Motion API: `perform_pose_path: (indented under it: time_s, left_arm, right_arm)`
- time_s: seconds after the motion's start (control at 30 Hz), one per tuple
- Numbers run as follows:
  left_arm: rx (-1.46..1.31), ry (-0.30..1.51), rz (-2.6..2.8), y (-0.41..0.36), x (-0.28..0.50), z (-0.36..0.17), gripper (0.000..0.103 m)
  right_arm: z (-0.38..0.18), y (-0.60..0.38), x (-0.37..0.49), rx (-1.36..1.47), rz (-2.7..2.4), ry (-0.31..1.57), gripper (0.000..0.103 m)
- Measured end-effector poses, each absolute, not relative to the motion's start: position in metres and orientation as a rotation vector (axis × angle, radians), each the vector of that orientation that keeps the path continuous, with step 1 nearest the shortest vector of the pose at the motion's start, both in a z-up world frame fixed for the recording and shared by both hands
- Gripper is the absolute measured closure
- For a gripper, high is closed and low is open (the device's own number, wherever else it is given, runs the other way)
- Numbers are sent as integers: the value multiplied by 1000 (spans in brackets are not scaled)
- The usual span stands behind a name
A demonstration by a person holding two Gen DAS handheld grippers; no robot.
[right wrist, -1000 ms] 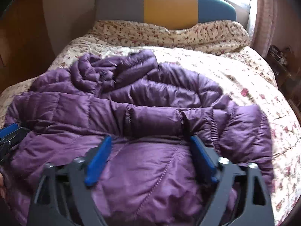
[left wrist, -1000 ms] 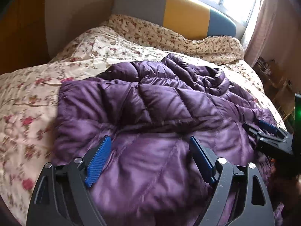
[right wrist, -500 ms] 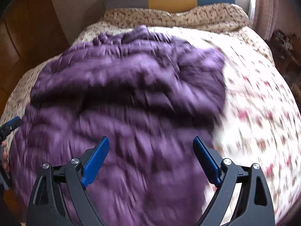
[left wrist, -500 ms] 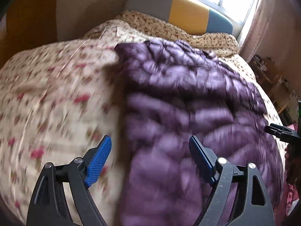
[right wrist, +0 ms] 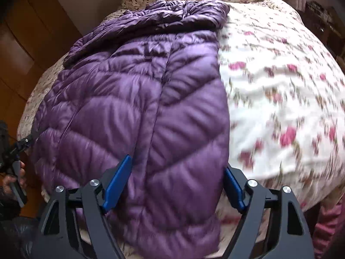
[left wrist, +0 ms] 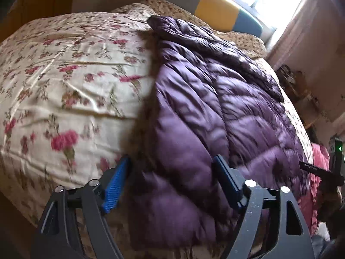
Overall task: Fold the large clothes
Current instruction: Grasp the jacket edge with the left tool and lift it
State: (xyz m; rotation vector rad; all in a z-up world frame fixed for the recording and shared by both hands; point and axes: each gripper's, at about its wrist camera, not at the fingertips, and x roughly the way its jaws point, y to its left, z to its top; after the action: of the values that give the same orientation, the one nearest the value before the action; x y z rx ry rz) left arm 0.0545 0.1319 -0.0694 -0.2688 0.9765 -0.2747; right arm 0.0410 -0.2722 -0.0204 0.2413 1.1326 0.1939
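Jacket (right wrist: 138,108) | lies flat near bed (right wrist: 280,90) foot edge | our left tool (left wrist: 170,183) and right tool (right wrist: 176,181) closing, unloaded, straddling hem corners | we judge this readies a fold.

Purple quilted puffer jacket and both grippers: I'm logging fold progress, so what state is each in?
Purple quilted puffer jacket: lying lengthwise on the bed, sides folded in, hem nearest the grippers.
Floral bedspread: spread out, wrinkled.
Left gripper: jaws closing, straddling the jacket's hem corner, not pinching.
Right gripper: jaws closing, over the opposite hem corner, not pinching.
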Motion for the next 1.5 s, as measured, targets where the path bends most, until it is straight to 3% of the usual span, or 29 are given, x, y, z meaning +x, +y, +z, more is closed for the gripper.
perform_pose_path:
  time_s: [0.1, 0.17, 0.27, 0.3, 0.57, 0.83, 1.2, 1.5]
  left_arm:
    - [-250, 965, -308, 128, 45, -68, 47]
    - [-237, 965, -335, 125, 41, -65, 68]
    - [-222, 950, -359, 123, 37, -56, 87]
    - [-223, 943, -366, 124, 37, -52, 89]
    - [-241, 835, -443, 126, 50, 3, 94]
    - [-241, 738, -463, 118, 119, 43, 94]
    - [-225, 700, -422, 103, 250, 68, 94]
    - [-267, 779, -321, 104, 352, 36, 94]
  right_arm:
    - [-22, -268, 29, 222, 221, 1141, 48]
    - [-18, -268, 30, 251, 275, 1148, 80]
    - [-4, -256, 34, 206, 292, 1128, 91]
    - [0, -253, 36, 204, 298, 1119, 93]
    - [80, -251, 58, 158, 351, 927, 94]
    - [117, -254, 123, 150, 320, 793, 94]
    - [120, -287, 239, 269, 212, 744, 94]
    - [76, -303, 329, 337, 144, 836, 92]
